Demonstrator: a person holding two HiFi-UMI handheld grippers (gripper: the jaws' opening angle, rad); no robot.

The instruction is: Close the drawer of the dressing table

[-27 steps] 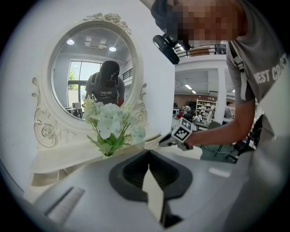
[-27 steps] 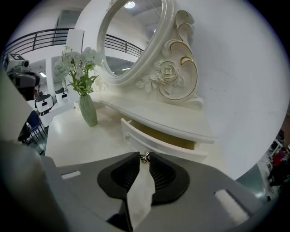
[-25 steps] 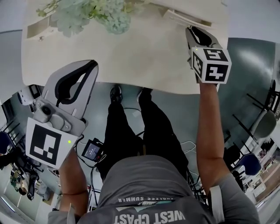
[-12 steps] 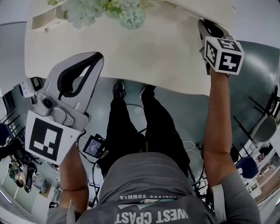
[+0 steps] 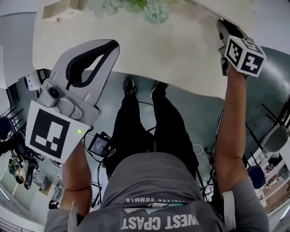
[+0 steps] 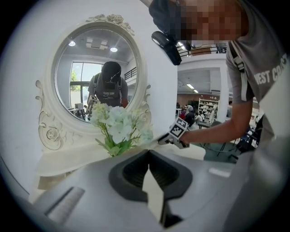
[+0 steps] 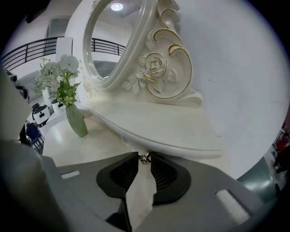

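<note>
— Starting with the containers: what holds what?

— A green vase (image 7: 77,121) stands on the bench (image 5: 158,54) toward its far edge, with pale flowers (image 7: 63,72) in it. At the far left corner an open compartment (image 5: 55,10) shows from above; I cannot tell what is in it.

— And the drawer?

— The drawer (image 7: 129,143) sits under the curved shelf (image 7: 172,127) at the bench's far right corner, and only a shaded sliver of its front shows. Its small metal knob (image 7: 145,157) pokes out below the shelf lip.

— Who has hold of it?

— The right gripper (image 7: 144,161) has its jaws pinched on that knob, one pad on each side.

— The left one?

— The left gripper (image 5: 110,44) hangs over the bench's front edge near the left corner. Its jaws are together with nothing between them.

— What differs from a second ago?

— Back then a strip of the drawer's open box showed ahead of the right gripper. In the head view none of it shows now, and that gripper lies nearer the far right corner. The left gripper keeps much the same place at the front edge.
</note>
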